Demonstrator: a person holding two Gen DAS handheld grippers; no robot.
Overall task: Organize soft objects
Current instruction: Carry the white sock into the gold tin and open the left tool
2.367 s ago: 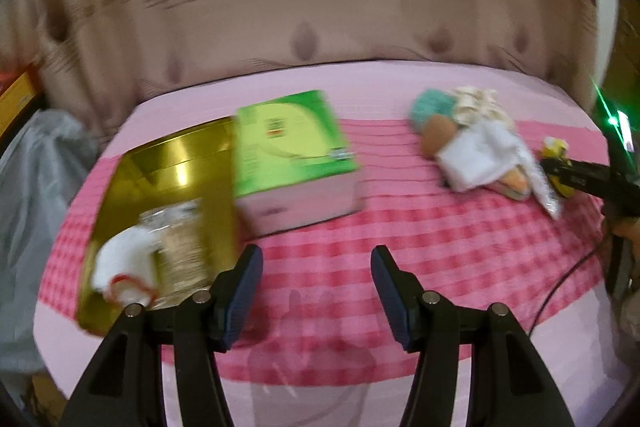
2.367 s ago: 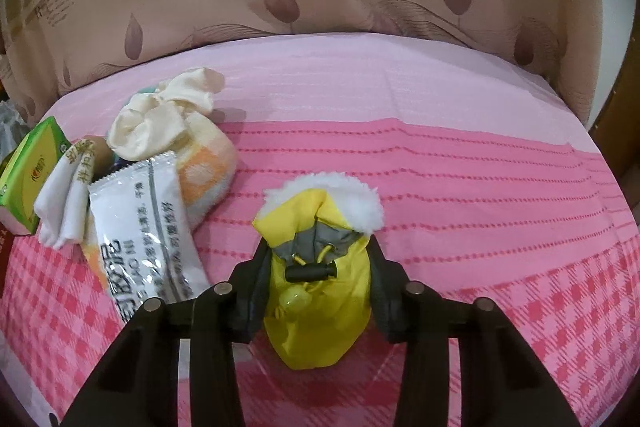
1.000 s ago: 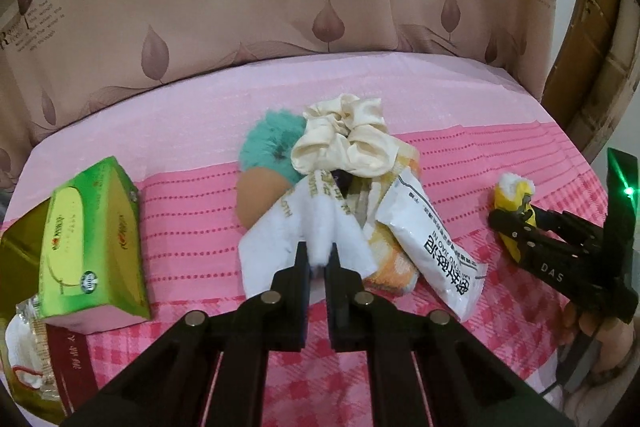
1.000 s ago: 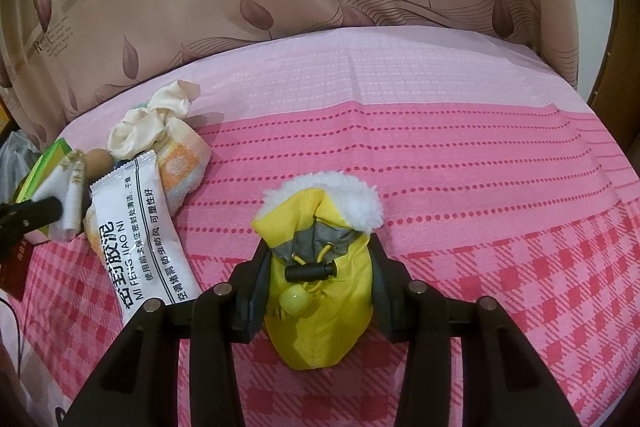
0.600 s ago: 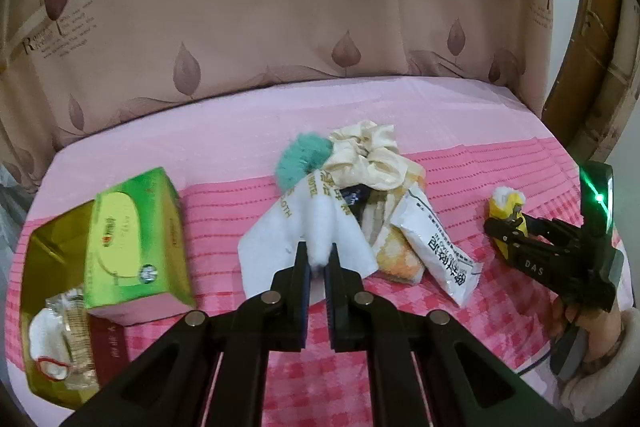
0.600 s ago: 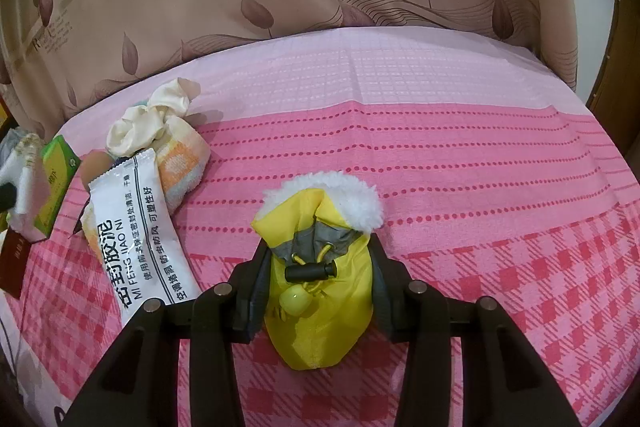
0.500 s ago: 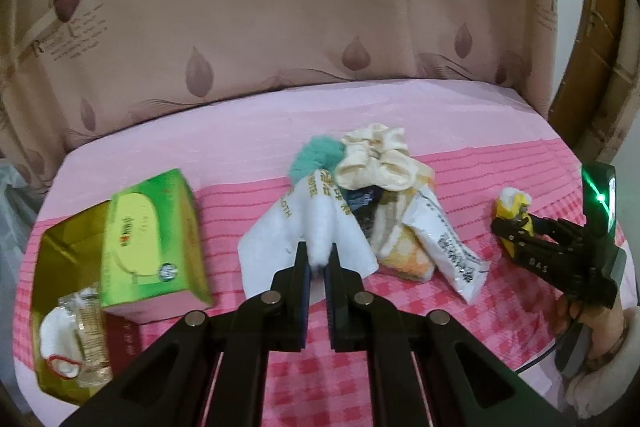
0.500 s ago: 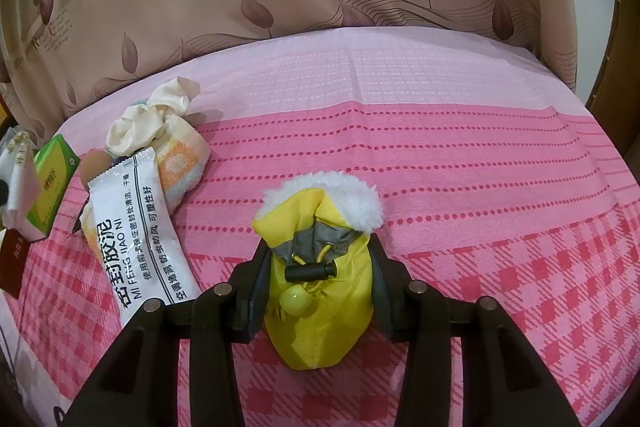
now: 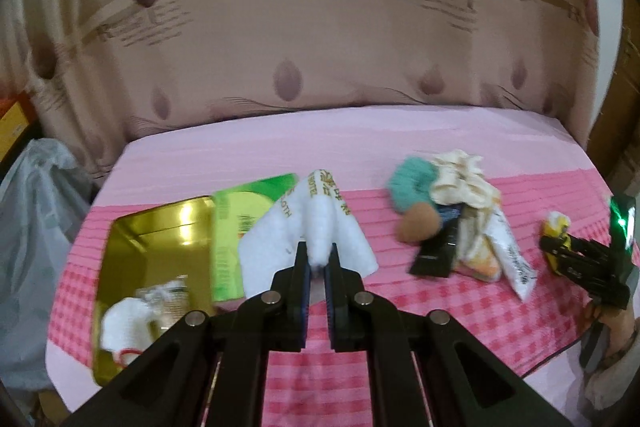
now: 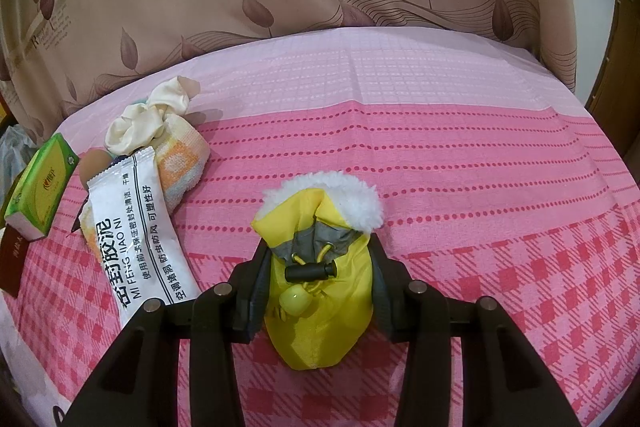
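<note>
My left gripper [image 9: 317, 259] is shut on a white hotel cloth [image 9: 316, 223] and holds it in the air, left of the pile. The pile holds a teal puff [image 9: 410, 183], a cream scrunchie [image 9: 460, 179], a tan sponge [image 9: 420, 229], an orange striped towel [image 10: 180, 163] and a white sachet [image 10: 140, 235]. My right gripper [image 10: 318, 263] is shut on a yellow drawstring pouch [image 10: 320, 267] with a white fleece rim, resting on the pink cloth. It also shows in the left wrist view [image 9: 556, 235].
An open gold tin [image 9: 132, 239] with white items inside sits at the left, a green tissue box [image 9: 232, 227] beside it. A black packet [image 9: 440, 251] lies in the pile. A grey plastic bag [image 9: 32, 227] hangs off the left edge. A curtain backs the pink-covered table [image 10: 440, 131].
My left gripper has carried the white cloth leftward, away from the pile toward the green box and gold tin. The right gripper with the yellow pouch has not moved.
</note>
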